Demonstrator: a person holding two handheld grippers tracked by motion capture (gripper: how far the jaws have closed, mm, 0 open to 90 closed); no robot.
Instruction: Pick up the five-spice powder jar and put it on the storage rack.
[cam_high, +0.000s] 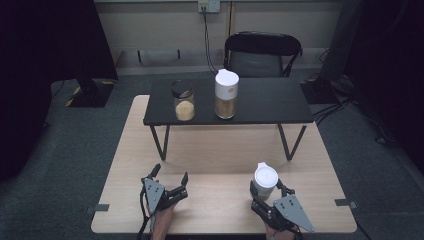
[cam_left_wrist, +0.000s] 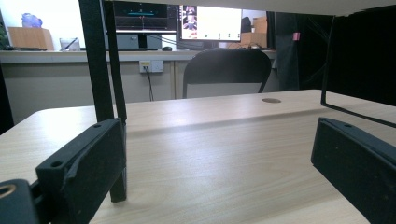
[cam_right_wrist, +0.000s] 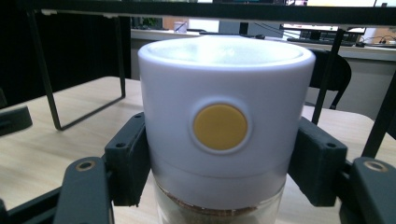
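Down at the near edge of the bench (cam_high: 220, 155), the right tongs (cam_high: 264, 189) are clamped on a white-lidded jar (cam_high: 264, 181), one jaw pressed against each side of it just under the lid; the jar stands upright on the wood. Well apart, the left tongs (cam_high: 170, 176) rest low with jaws spread wide, nothing between them.

The high view looks forward and down on the wooden table (cam_high: 220, 150). Both gripper views sit low and level, sharing the chair (cam_left_wrist: 226, 70), probably the same one.
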